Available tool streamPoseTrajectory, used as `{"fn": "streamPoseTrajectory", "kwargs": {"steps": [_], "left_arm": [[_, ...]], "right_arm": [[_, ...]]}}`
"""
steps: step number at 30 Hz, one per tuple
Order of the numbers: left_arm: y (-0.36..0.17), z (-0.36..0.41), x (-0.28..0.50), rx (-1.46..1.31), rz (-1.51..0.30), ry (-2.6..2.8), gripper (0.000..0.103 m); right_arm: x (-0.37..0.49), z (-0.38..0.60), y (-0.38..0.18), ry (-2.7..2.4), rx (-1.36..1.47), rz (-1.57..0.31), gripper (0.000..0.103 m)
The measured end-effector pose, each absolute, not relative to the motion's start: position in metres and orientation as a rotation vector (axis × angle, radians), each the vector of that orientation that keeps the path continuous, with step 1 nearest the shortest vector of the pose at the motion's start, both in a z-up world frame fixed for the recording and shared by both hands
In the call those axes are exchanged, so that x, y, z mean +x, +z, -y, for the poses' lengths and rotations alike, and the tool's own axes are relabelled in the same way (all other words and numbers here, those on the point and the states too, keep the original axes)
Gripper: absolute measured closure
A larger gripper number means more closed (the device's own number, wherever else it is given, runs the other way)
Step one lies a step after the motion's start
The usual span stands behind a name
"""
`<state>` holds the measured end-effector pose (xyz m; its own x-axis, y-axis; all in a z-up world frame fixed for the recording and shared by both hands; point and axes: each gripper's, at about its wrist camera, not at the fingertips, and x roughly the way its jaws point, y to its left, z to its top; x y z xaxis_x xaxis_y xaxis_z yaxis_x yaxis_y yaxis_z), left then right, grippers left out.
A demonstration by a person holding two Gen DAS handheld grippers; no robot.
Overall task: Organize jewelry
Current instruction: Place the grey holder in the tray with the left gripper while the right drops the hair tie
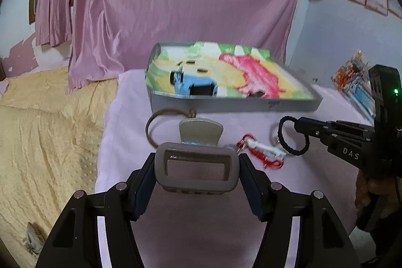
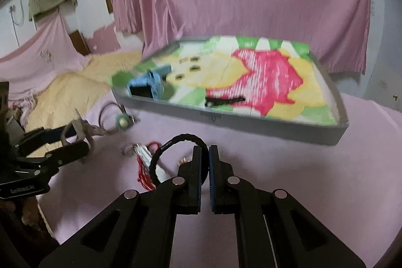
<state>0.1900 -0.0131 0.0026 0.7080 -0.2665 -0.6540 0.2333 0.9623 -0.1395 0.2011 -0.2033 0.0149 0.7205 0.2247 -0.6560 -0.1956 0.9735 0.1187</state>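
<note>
- The grey hair claw clip [image 1: 196,168] sits at lower centre of the left wrist view, clamped between both pads of the left gripper [image 1: 196,180], its toothed end pointing toward the tray.
- The black braided hair tie [image 2: 176,155] sits at centre of the right wrist view; the right gripper [image 2: 205,167] is nearly closed on it, pinching one side of the loop while the rest stands free to the left of the fingers.
- The red-and-white trinket [image 1: 263,152] lies on the pink cloth [image 1: 226,230] right of centre in the left wrist view, just beside the hair tie.
- A brown cord bracelet [image 1: 160,122] lies on the cloth just above and left of the clip.
- The shallow grey tray [image 2: 276,128], lined with a pink, yellow and green drawing, occupies the upper centre of both views; a blue box [image 2: 148,86] stands in its left part.
- Pink curtains [image 1: 176,4] fill the top of the frame.
- A yellow bedspread [image 1: 45,142] fills the left side.
</note>
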Motion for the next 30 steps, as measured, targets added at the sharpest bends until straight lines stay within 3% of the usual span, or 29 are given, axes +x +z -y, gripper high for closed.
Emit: {"fn": "streamPoseTrajectory", "kwargs": {"steps": [14,30], "left_arm": [[0.054,0.049,0.234,-0.088,-0.564,-0.361,0.042],[0.019,0.111,0.318,-0.055,-0.807,-0.372,0.042]], "right_arm": [[0.235,0.252,0.048,0.145,0.122,-0.594,0.098],[0.300,0.274,0.016,0.087,0.091,-0.690,0.098]]}}
